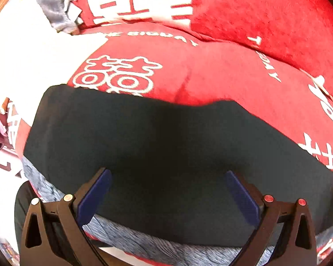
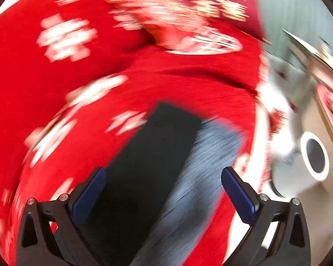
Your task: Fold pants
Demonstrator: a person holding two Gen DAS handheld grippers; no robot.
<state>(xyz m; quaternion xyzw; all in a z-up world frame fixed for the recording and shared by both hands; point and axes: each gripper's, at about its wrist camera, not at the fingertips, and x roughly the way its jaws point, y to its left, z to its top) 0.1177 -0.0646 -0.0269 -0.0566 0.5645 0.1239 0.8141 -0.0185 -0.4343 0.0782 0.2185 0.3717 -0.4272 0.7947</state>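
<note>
Spread tongs (image 1: 167,174) above dark, flat-folded pants (image 1: 144,137).

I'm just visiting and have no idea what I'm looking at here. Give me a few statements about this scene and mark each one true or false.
1. The dark pants lie on a red blanket with white characters. True.
2. The left gripper is clamped shut on the pants. False: its jaws stand wide apart with nothing pinched between them.
3. A blue-grey heathered fabric shows beside the dark pants. True.
4. The right gripper view is sharp and still. False: it is smeared by motion blur.
5. The right gripper is open. True.
6. The blanket is plain green. False: it is red with white print.
</note>
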